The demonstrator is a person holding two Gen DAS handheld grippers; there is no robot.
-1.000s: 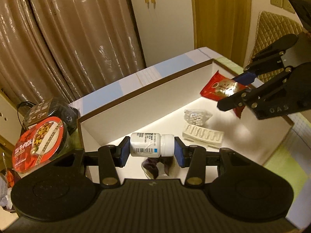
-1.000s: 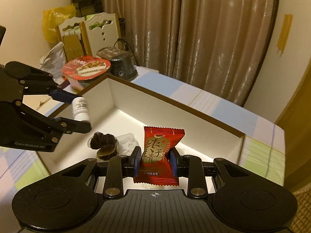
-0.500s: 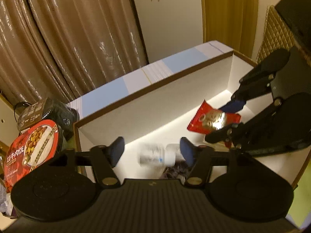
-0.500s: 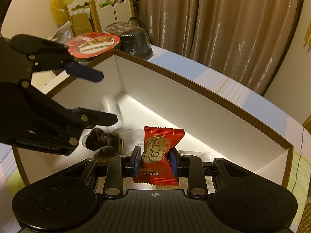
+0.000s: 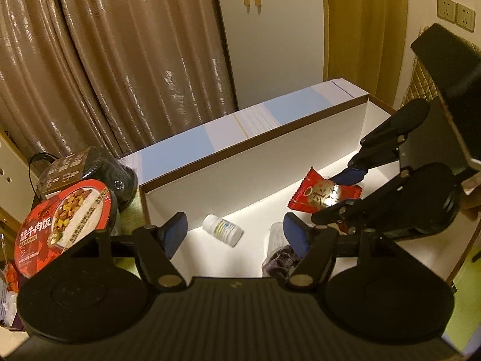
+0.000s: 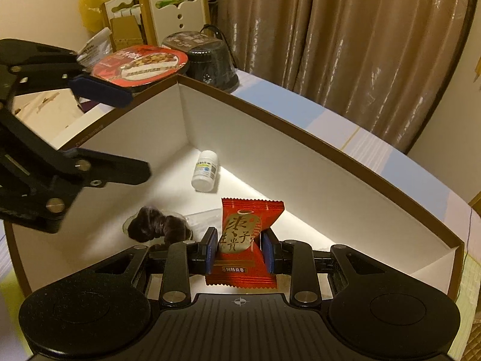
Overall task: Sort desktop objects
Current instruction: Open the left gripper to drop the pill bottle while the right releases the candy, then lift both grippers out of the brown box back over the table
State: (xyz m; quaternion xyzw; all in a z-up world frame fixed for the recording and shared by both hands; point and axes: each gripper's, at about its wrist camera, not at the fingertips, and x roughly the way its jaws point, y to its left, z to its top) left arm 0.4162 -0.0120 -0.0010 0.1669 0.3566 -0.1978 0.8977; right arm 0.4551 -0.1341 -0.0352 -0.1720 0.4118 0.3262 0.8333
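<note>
One small white plastic pill bottle (image 6: 205, 171) lies on its side on the floor of the white brown-rimmed cardboard box (image 6: 270, 162). The left gripper (image 5: 235, 234) gapes empty above it. The right gripper (image 6: 240, 250) clamps one red foil snack packet (image 6: 245, 240) over the box, near one dark purple scrunchie (image 6: 157, 224).

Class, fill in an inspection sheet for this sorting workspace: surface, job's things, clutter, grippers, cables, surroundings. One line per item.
Surface: white box with brown rim, on a pastel checked tablecloth.
Job's things: white pill bottle lying on its side on the box floor; red snack packet held above it.
Clutter: dark scrunchie and clear wrapper in the box; red-lidded meal bowl and black pot outside.
Grippers: left gripper open, empty; right gripper shut on the packet.
Cables: black cord behind the pot.
Surroundings: brown curtains, wall sockets.
</note>
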